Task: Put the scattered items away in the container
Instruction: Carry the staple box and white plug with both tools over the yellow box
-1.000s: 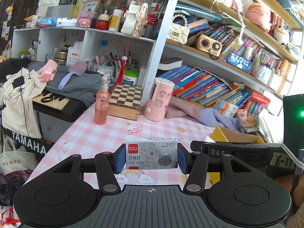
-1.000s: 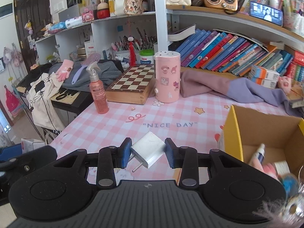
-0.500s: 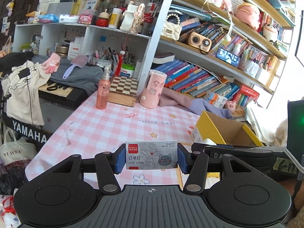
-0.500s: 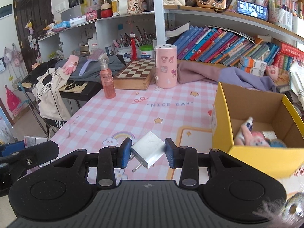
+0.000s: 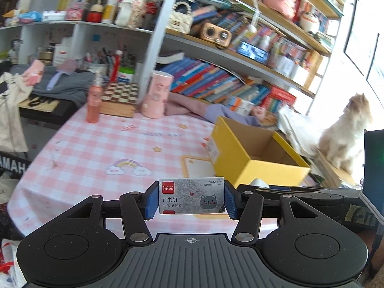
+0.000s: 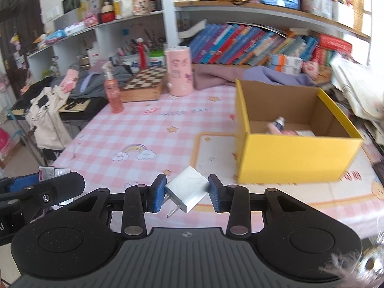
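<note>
Holding a staple box (image 5: 191,196) in my left hand-held gripper (image 5: 191,199), I see both blue pads (image 5: 151,201) pressed against its short ends, the printed face with the cat turned toward the camera. It hangs above the near edge of the worktop (image 5: 100,148), which wears a pink checked cloth. My right hand-held gripper (image 6: 186,193) pinches a white charger (image 6: 188,190) between its pads, tilted, with the metal prongs pointing down and to the left. It too is off the cloth.

The yellow box (image 6: 295,153) stands open on the worktop ahead and to the right of the charger, near it but apart. Inside I can make out a small bottle (image 6: 278,122) and something pink beside it; the rest of the contents are too blurred to name. From the left view the same box (image 5: 261,170) sits to the right of the staple box and beyond it.

At the far side of the worktop stand a pink spray bottle (image 6: 112,93), a chessboard (image 6: 144,84) and a pink canister (image 6: 180,72). A purple cloth (image 6: 259,75) lies behind the box. A fluffy cat (image 5: 345,134) sits at the right edge of the left view, beyond the box.
</note>
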Available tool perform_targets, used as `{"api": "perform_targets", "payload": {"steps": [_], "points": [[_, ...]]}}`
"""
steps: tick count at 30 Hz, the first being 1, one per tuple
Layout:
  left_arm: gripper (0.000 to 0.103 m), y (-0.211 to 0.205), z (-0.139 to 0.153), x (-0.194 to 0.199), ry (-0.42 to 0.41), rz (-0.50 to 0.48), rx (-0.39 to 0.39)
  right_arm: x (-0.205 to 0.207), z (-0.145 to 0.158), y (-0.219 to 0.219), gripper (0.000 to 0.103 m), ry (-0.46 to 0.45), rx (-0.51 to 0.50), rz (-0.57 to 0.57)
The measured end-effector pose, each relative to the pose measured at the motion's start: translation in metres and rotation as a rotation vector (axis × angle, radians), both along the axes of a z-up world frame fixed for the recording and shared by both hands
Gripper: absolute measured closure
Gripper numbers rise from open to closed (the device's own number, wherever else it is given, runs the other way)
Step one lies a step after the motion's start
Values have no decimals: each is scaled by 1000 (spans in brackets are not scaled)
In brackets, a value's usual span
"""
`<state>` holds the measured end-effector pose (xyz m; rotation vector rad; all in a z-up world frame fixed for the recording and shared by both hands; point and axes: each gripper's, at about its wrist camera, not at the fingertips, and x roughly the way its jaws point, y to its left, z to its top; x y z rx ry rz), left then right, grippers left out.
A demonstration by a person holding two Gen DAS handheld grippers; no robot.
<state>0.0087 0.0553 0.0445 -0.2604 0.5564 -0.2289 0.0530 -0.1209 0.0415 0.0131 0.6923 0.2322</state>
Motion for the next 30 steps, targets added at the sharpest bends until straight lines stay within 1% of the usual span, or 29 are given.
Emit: {"api": "perform_targets", "payload": {"steps": [8,17,22,30], "points": [[50,-32,-8,12,28,-119,-24,-12,-7,-35,67,34,-20,-105],[50,-75,-11,29,40,-228,-14,-15,-12,-78,67,53,-10,-200],[50,-100,-11,35,48,-268,-2,-14,-12,-104,67,68,10,-234],[50,-135,-12,46,64,-292,20,-7,-18,-137,67,99,33,-251]]}}
